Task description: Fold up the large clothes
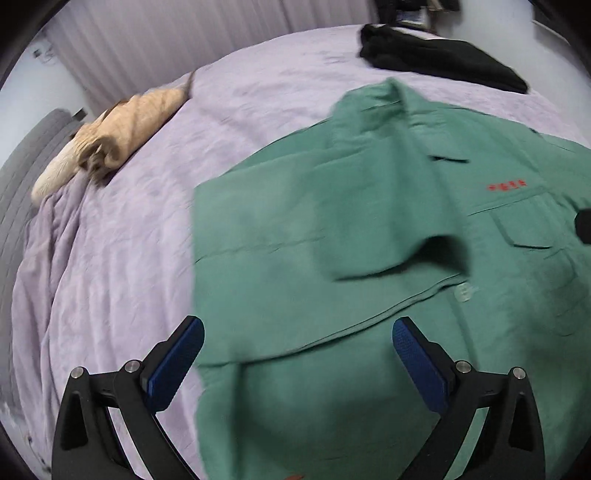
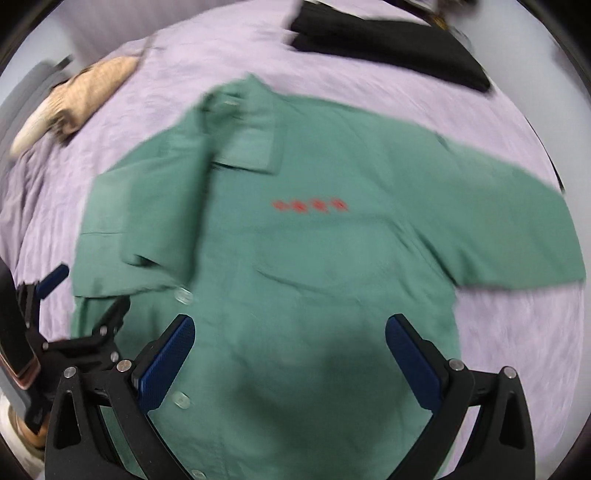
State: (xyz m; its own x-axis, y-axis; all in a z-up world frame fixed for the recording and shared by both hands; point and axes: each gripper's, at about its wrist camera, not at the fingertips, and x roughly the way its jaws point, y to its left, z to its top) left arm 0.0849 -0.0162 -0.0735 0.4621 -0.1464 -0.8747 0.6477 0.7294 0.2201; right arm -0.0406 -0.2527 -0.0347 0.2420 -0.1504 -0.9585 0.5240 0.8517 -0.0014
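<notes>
A green button-up shirt (image 1: 369, 240) with red lettering on the chest lies front up on a lilac bed sheet (image 1: 122, 240). Its left sleeve is folded in over the body; the other sleeve (image 2: 517, 221) lies spread out to the right. My left gripper (image 1: 297, 332) is open and empty above the shirt's left edge. My right gripper (image 2: 290, 328) is open and empty above the shirt's lower front (image 2: 295, 295). The left gripper also shows at the left edge of the right wrist view (image 2: 85, 291).
A folded tan garment (image 1: 122, 125) lies at the far left of the bed by a grey headboard (image 1: 26, 173). A folded black garment (image 1: 436, 55) lies at the far right; it also shows in the right wrist view (image 2: 388, 40). A pale curtain (image 1: 184, 33) hangs behind.
</notes>
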